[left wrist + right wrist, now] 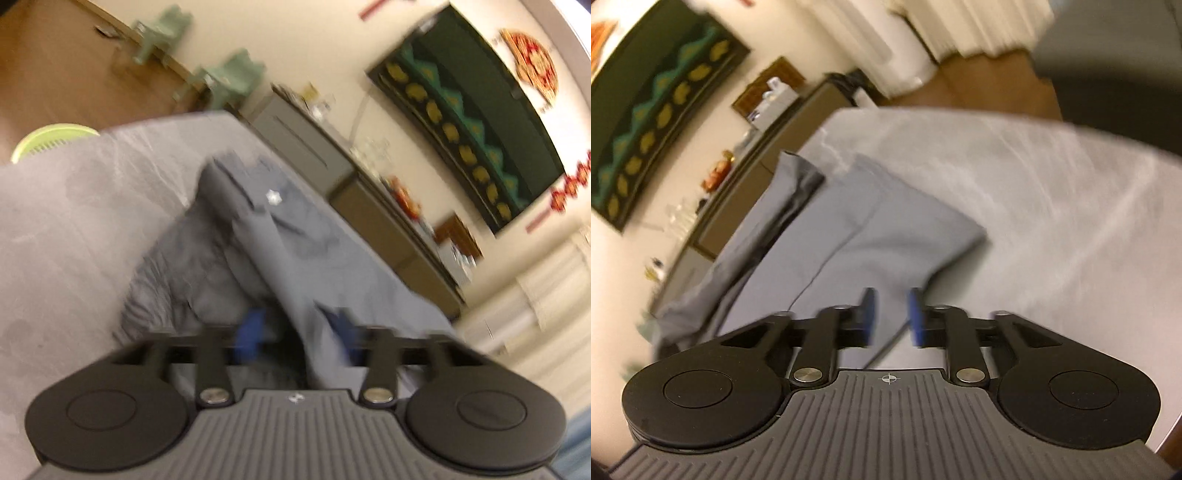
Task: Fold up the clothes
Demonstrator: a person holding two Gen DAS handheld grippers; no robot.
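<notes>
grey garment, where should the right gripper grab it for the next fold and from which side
Probably the near corner of the garment, where its flat folded edge ends just ahead of the right gripper. Come straight in along the table from the near side: that edge lies thin and flat, and the open jaws already straddle it. The left gripper has cloth draped across it.

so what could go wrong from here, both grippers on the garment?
1. The left gripper has grey garment bunched over its jaws, and the view is blurred. The grip can't be confirmed, so the cloth may slip out mid-lift.
2. The right gripper jaws stand apart around a garment edge. Lifting before they close would leave that side behind and skew the fold.
</notes>
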